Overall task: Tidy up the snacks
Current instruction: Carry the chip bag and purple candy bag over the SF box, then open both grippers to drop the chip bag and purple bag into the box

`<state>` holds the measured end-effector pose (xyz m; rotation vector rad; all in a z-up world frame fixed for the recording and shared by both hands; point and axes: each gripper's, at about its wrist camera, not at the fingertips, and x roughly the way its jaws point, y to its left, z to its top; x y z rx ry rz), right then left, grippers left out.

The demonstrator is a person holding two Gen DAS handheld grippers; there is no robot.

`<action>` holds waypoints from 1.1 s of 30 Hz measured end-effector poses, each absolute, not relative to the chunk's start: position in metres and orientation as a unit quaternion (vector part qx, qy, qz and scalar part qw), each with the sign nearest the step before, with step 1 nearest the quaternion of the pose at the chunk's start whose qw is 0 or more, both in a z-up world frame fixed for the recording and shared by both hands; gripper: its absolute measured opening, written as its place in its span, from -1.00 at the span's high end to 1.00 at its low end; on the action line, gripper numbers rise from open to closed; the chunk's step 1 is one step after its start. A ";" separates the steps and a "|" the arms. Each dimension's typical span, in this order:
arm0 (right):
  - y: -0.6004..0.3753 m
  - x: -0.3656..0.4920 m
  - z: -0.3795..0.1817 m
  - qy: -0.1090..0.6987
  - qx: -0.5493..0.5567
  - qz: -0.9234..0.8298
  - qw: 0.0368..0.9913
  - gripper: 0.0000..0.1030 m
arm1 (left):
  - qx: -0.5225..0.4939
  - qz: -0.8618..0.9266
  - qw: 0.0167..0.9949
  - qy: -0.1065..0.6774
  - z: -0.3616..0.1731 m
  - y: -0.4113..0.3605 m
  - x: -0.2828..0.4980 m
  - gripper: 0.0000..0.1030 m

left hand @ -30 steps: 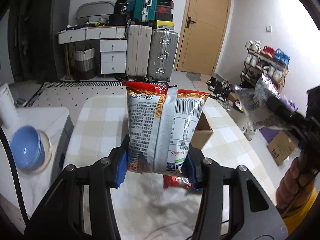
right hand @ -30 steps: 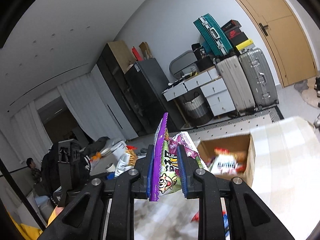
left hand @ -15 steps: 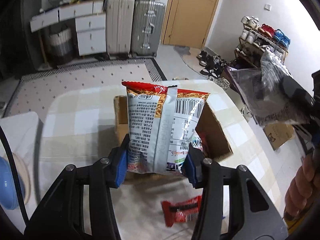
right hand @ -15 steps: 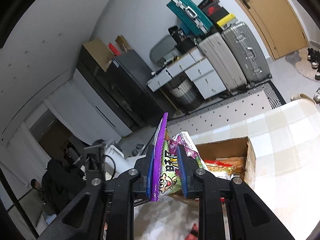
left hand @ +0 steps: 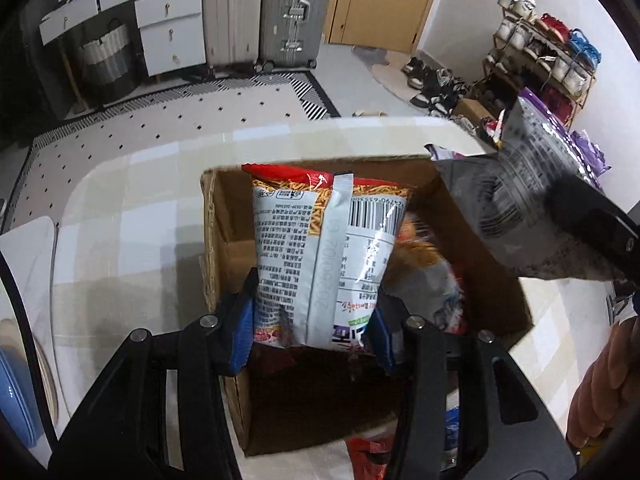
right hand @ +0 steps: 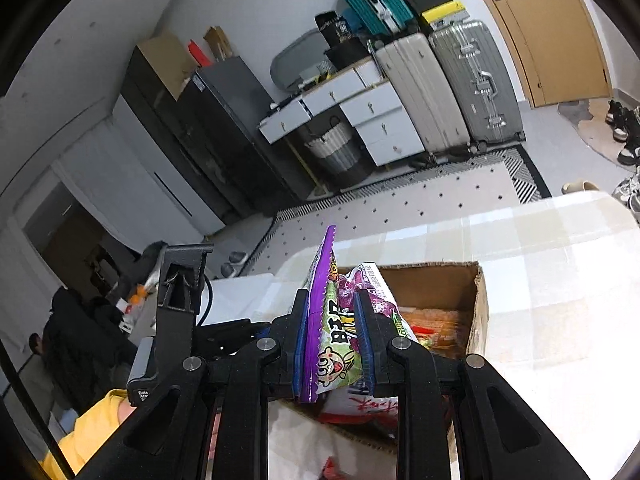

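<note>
My left gripper is shut on a white-backed noodle snack bag with a red top edge, hanging over the open cardboard box. Several snack packs lie inside the box. My right gripper is shut on a purple and green candy bag, held over the near left corner of the same box. In the left wrist view that purple bag and the right gripper's dark body show at the right, above the box's right wall.
The box stands on a table with a pale checked cloth. Loose red and blue packets lie on the cloth at the box's near side. A blue bowl sits at the far left. Suitcases, drawers and a shoe rack stand beyond.
Both grippers have come down and forward over the box, each keeping its bag. The box now fills the middle of the left wrist view, and the right gripper's bag hangs at its rim.
</note>
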<state>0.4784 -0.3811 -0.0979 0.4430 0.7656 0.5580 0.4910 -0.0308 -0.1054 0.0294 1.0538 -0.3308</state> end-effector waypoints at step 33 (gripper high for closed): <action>-0.359 0.505 -0.117 0.391 0.149 0.229 0.879 0.56 | 0.082 -0.168 0.866 0.463 -0.084 -0.048 0.478 -0.38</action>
